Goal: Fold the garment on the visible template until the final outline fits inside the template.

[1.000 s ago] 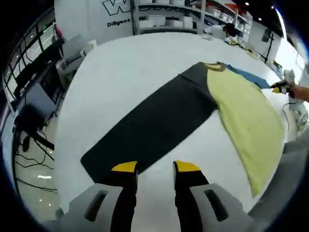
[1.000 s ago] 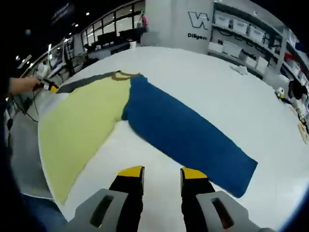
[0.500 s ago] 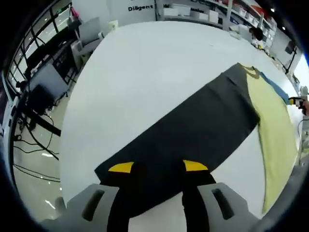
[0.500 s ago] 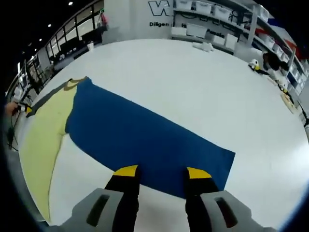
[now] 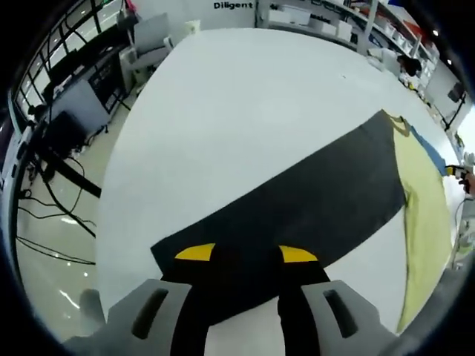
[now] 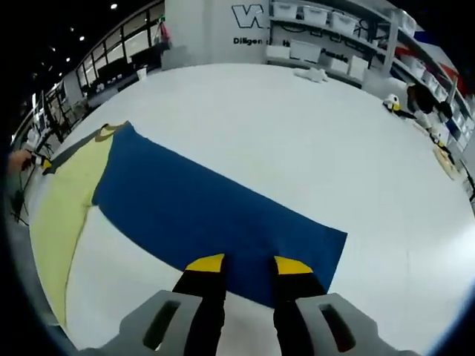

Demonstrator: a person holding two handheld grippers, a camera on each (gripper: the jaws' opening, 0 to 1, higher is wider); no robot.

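On the white surface (image 5: 245,111), the left gripper (image 5: 246,254) hangs parted over the garment's dark sleeve (image 5: 297,215), the right gripper (image 6: 249,263) parted over its blue sleeve (image 6: 200,215), neither gripping anything.

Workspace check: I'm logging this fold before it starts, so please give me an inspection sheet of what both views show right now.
Surface: white table, broad, bare around the garment.
Job's things: garment lies flat, with yellow body, dark grey sleeve and blue sleeve spread out; no template outline seen.
Clutter: small items at the far table edge, too small to identify.
Grippers: left tongs over the grey sleeve's cuff end, right tongs over the blue sleeve's cuff end, both open, cloth not yet pinched.
Cables: black cables on the floor.
Surroundings: storage shelves, a person's hand beyond the garment.
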